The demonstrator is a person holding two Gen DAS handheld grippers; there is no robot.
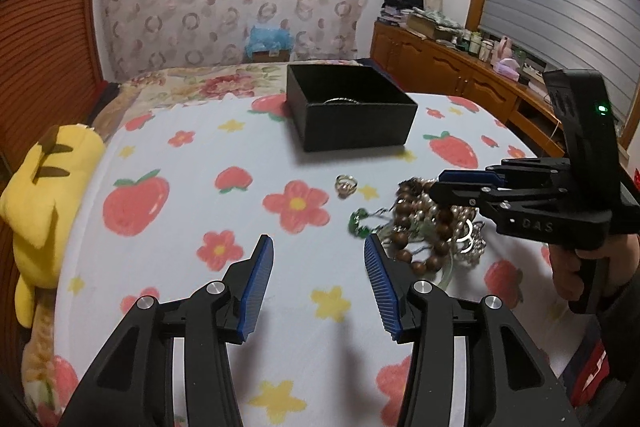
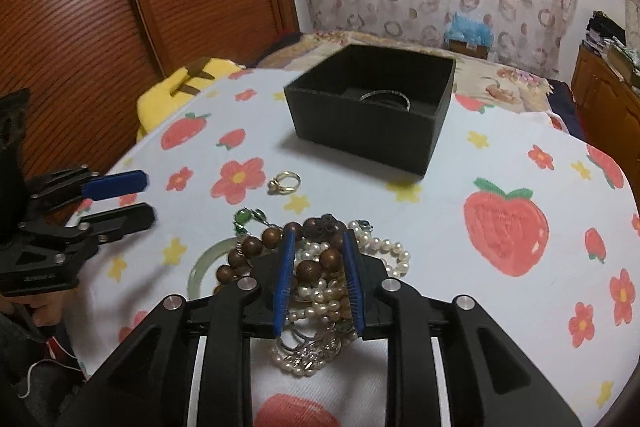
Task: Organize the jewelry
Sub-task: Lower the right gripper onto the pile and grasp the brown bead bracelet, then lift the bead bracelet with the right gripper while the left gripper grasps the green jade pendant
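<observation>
A tangled pile of jewelry [image 2: 320, 279] lies on the strawberry-print sheet: brown wooden beads [image 1: 412, 227], pearls [image 2: 384, 251], a silver chain and a pale jade bangle [image 2: 198, 267]. A green-stone bracelet [image 1: 360, 221] and a gold ring [image 2: 285, 183] lie beside it. Behind stands an open black box [image 2: 360, 135] with a silver bangle [image 2: 386, 99] inside. My right gripper [image 2: 319, 233] is open, its blue pads standing either side of the beads and pearls. My left gripper [image 1: 318, 241] is open over bare sheet, just left of the pile, nothing between its fingers.
A yellow plush toy [image 1: 44, 195] lies at the bed's left edge by the ribbed wooden headboard [image 2: 80, 7]. A wooden cabinet [image 1: 440, 67] with bottles runs along the right wall. A person's hand [image 1: 568, 267] grips the right tool's handle.
</observation>
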